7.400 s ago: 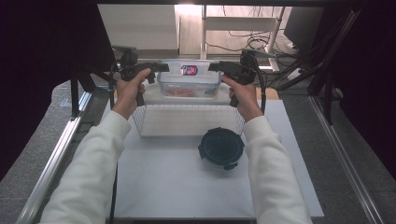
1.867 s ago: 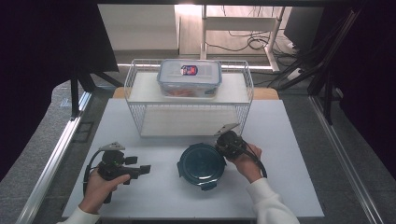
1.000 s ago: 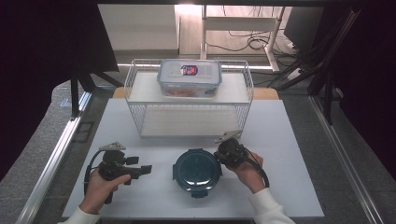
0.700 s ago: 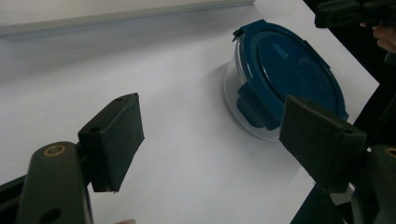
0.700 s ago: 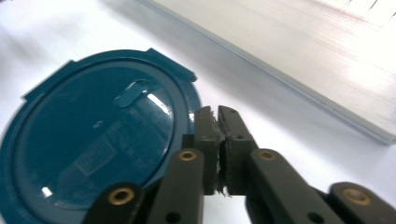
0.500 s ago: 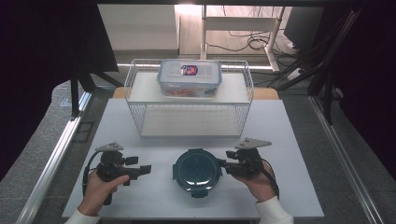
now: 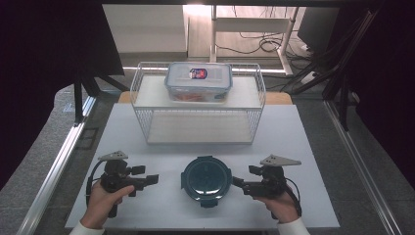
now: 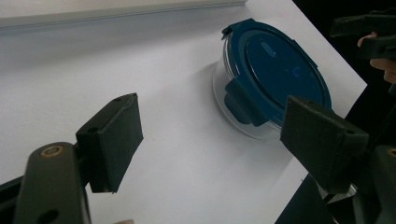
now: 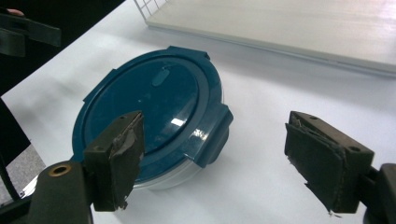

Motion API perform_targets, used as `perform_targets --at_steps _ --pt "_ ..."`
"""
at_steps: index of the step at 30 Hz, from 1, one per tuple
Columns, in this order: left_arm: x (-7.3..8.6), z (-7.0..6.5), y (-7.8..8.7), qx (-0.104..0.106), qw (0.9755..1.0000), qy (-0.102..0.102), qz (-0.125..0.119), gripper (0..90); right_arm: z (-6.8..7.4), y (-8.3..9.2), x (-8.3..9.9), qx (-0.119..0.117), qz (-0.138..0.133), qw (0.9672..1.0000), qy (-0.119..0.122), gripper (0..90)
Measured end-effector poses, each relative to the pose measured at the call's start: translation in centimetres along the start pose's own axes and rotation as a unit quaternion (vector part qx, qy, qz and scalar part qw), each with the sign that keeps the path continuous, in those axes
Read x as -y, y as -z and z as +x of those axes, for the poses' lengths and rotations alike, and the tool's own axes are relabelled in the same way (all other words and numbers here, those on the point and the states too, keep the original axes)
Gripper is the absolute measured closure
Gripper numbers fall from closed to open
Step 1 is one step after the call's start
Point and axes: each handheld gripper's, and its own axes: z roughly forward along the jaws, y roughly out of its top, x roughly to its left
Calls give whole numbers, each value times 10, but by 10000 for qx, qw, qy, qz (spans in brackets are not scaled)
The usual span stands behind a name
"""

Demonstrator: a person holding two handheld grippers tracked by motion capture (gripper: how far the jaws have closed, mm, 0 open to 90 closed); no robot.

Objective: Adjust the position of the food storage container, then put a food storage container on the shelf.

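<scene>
Resting on the near white table (image 7: 313, 137), centre: round container with blue lid (image 7: 206, 179). Just right of it, right gripper (image 7: 238, 182), jaws just opened wide, gripping nothing. Well left, left gripper (image 7: 152, 179), jaws wide apart, empty.

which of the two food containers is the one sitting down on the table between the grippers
The round container with the dark blue lid, on the white table. The other, a rectangular clear-lidded container, sits atop the wire rack.
</scene>
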Motion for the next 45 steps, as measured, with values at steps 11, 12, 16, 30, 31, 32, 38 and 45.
perform_targets --at_steps 11,12,16,30,31,32,38,45 --pt "1 -1 -1 -24 9999 49 -107 199 -3 -4 2 -304 3 9988 -385 163" --pt "1 -2 -2 -26 9999 37 -119 194 -4 -4 2 -415 -29 9980 -469 157" --pt "-2 -6 -6 -76 9999 44 -142 175 -4 -7 1 -399 -13 9975 -590 140" --pt "-10 -19 -32 55 9997 245 32 87 -5 -16 2 -328 169 9944 -994 111" --pt "-11 -19 -36 80 9995 299 54 82 -5 -18 3 -327 171 9939 -1035 104" --pt "-12 -20 -39 104 9992 393 58 76 -5 -20 3 -335 211 9933 -1088 97" --pt "-16 -23 -59 316 9973 630 220 53 -8 -32 3 -468 315 9901 -1288 88" --pt "-13 -23 -74 429 9948 868 327 62 -14 -43 6 -599 505 9867 -1422 88"
